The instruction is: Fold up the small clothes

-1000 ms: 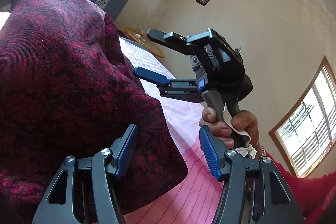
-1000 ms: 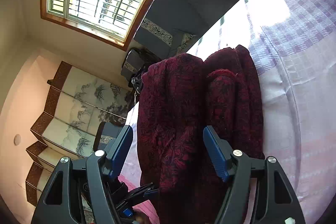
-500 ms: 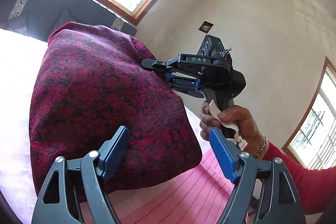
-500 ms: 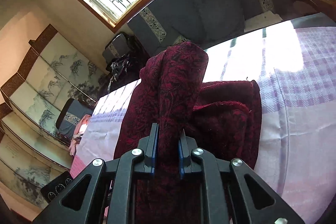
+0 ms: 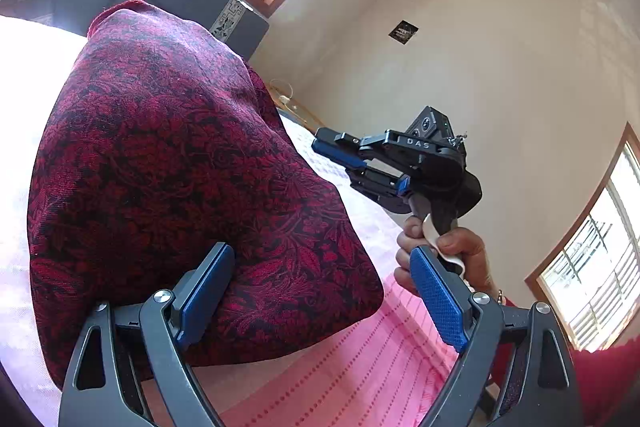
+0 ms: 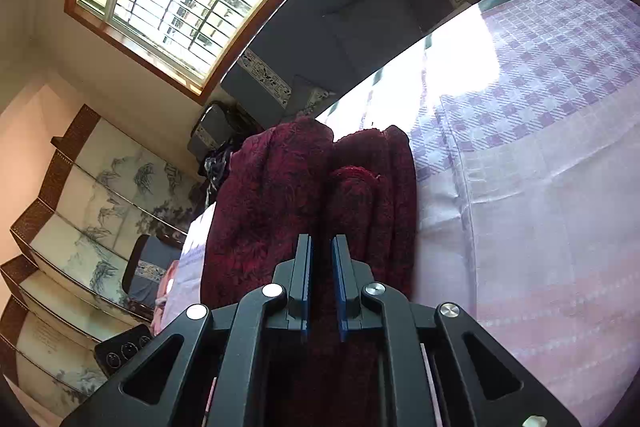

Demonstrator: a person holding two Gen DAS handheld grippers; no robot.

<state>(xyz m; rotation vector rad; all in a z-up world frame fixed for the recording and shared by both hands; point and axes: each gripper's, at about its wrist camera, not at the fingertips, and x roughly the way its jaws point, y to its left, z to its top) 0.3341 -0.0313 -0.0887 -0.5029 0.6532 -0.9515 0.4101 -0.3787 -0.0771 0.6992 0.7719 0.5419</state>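
Garment: I see dark-red patterned cloth [image 5: 168,187] heaped on the bedspread [image 5: 360,367].
Left gripper [image 5: 320,303]: jaws opening, cloth edge between, unpressed.
Right gripper [image 6: 321,291]: fingers nearly together; beside the cloth, I can't tell any grip.

A dark red garment [image 5: 180,179] with a black leafy pattern lies folded over on itself on the pale lilac and pink bedsheet [image 6: 540,227]; from the right wrist view it runs lengthwise as two thick layered rolls, one narrow fold [image 6: 352,187] bunched on top
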